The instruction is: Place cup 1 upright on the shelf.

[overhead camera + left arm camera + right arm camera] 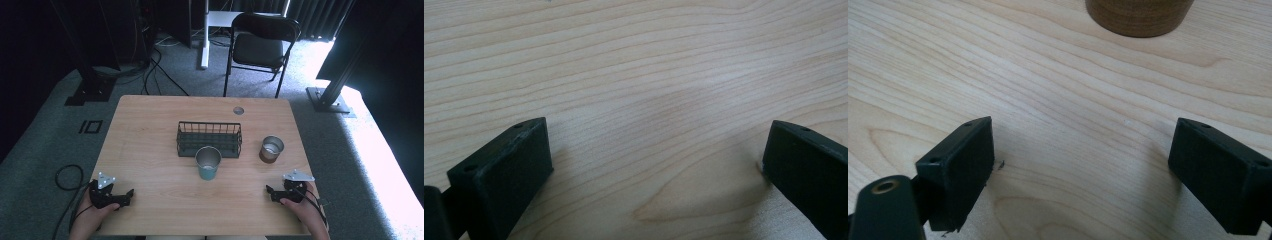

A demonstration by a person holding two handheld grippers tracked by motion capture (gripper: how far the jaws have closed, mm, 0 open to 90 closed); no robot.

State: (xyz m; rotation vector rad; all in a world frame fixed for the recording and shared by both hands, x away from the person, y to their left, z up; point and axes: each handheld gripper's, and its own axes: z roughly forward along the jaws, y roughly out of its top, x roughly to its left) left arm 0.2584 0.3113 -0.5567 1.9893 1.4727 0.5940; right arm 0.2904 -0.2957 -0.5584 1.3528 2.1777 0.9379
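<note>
Teal cup (207, 162); brown cup (271, 149); black wire basket (209, 138); pale wood-grain table (150, 130).

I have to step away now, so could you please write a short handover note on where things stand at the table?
Left gripper: open, holding nothing, resting near the table's front left edge.
Right gripper: open, holding nothing, at the front right.
Blue cup: upright mid-table, just in front of the wire basket.
Brown cup: upright, to the right of the basket, ahead of the right gripper.
Done: nothing handled; the basket looks empty.
Left: likely moving the cups, perhaps into the basket.
</note>
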